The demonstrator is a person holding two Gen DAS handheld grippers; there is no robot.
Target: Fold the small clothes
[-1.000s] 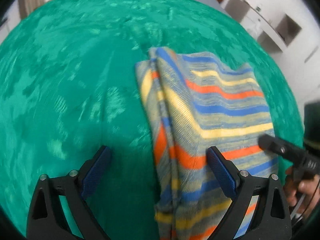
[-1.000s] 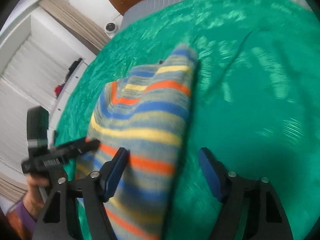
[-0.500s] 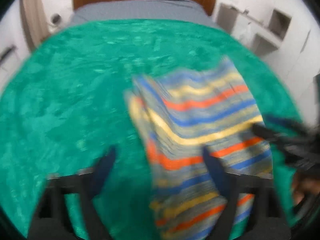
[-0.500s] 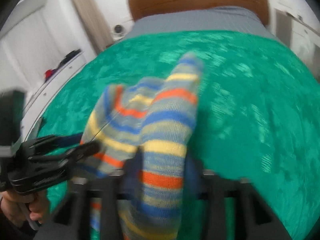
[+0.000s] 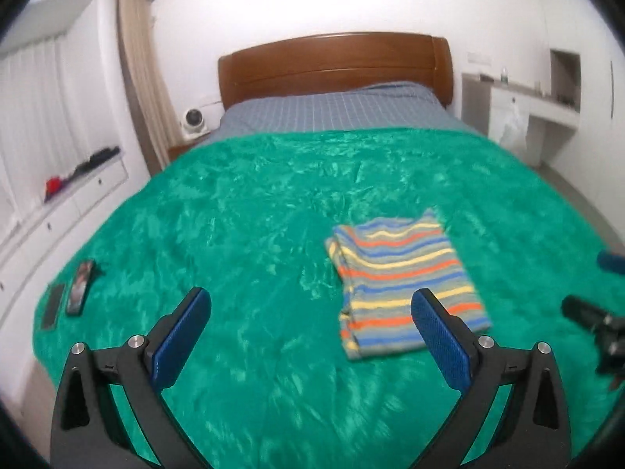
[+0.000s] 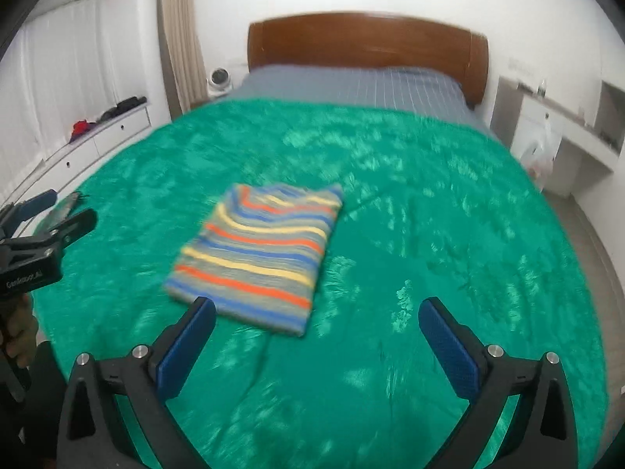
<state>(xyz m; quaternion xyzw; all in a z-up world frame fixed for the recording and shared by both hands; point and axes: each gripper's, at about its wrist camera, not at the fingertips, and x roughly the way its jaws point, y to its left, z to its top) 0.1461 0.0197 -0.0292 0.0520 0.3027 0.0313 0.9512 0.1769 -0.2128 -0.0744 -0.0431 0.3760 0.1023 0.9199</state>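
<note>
A small striped knit garment (image 5: 402, 281) (image 6: 261, 258), in blue, orange, yellow and grey, lies folded into a flat rectangle on the green blanket (image 5: 254, 211) (image 6: 429, 203). My left gripper (image 5: 310, 301) hovers above and short of it, jaws opening wide, with nothing between the blue pads. My right gripper (image 6: 317, 306) is likewise raised and back from the garment, jaws opening, nothing between them. Each gripper shows at the edge of the other's view: the right gripper (image 5: 586, 281) and the left gripper (image 6: 72, 206), the latter held by a hand.
Two dark flat phone-like items (image 5: 80, 285) lie near the blanket's left edge. Behind are a grey sheet (image 5: 332, 113) and a wooden headboard (image 5: 336, 62). White drawers (image 5: 58, 211) run along the left, and a white desk (image 6: 547, 125) with a plastic bag stands at the right.
Both grippers have pulled back and up from the garment, and their jaws have spread wider. The garment, earlier close under the fingers, now lies flat and untouched farther off.
</note>
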